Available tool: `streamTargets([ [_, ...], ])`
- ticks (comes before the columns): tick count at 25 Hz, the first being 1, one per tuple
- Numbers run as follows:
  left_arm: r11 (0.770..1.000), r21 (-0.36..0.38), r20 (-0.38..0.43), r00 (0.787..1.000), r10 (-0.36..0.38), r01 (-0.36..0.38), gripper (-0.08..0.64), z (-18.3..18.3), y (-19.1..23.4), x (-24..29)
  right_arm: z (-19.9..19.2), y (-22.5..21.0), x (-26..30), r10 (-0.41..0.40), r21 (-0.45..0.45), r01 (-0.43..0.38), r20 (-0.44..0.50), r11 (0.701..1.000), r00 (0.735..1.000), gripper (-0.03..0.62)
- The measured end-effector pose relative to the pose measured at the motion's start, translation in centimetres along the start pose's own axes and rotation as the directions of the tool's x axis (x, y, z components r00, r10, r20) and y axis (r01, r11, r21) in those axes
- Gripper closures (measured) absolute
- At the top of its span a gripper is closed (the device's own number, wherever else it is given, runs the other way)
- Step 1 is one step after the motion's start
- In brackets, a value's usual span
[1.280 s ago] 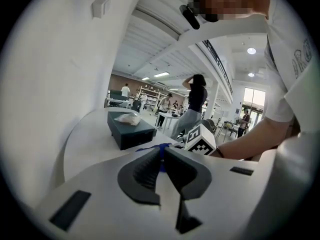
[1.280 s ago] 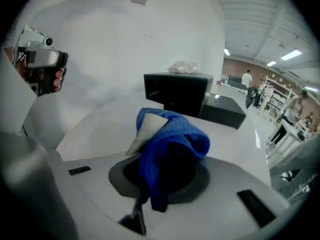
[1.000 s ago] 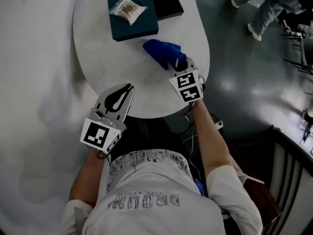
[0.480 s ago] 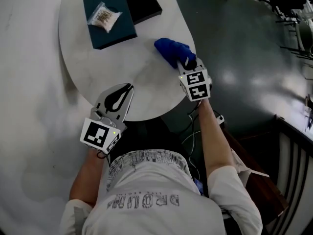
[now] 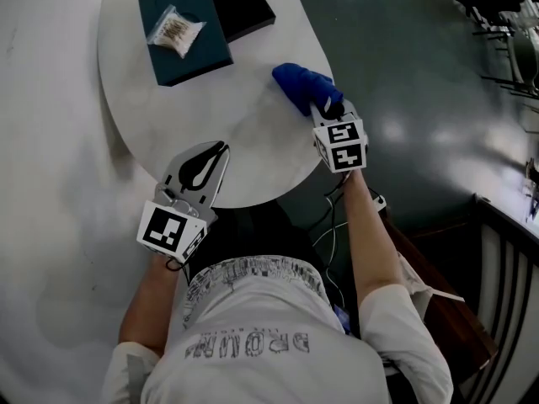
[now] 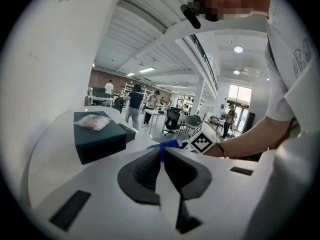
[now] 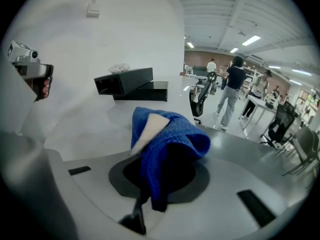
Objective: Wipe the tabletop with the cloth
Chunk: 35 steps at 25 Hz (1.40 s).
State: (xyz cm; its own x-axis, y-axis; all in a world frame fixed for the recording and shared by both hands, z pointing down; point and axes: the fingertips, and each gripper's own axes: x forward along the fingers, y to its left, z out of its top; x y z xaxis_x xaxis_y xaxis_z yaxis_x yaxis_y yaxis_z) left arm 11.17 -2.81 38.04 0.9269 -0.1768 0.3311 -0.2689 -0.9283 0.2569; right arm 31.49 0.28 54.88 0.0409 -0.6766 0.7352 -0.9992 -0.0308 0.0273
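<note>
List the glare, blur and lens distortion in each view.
Head view: bright glare spots on the dark floor. Left gripper view: fisheye curve, black corners, blown-out window. Right gripper view: same curve; the cloth is deeply shadowed underneath.

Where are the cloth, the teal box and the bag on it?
cloth (image 5: pixel 301 85), head view, middle of the bunched blue fabric.
box (image 5: pixel 206 50), head view, bare top near its right edge.
bag (image 5: pixel 174 30), head view, centre of the clear packet.
</note>
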Motion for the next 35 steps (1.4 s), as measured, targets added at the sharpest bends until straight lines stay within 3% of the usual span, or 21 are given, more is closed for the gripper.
streamTargets([
  [8,0.999,-0.027,0.026,0.999,0.044,-0.043,0.52,-0.6,2.2,-3.5,3.4,4.0,-1.8,0.014,-0.045,-0.011,0.057,0.999,0.998,0.523],
  [16,0.991,-0.06,0.076,0.989,0.123,-0.119,0.52,-1.3,5.7,-9.8,7.7,14.8,-2.2,0.149,-0.161,-0.134,0.082,0.978,0.985,0.525],
  [26,0.958,-0.129,0.102,0.957,0.27,-0.257,0.52,-4.1,10.3,-19.3,11.3,29.8,0.3,0.333,-0.309,-0.297,0.069,0.903,0.941,0.525],
  [35,0.926,-0.176,0.112,0.928,0.355,-0.333,0.52,-5.9,11.6,-24.6,11.2,38.4,2.3,0.43,-0.406,-0.393,0.0,0.825,0.903,0.525],
])
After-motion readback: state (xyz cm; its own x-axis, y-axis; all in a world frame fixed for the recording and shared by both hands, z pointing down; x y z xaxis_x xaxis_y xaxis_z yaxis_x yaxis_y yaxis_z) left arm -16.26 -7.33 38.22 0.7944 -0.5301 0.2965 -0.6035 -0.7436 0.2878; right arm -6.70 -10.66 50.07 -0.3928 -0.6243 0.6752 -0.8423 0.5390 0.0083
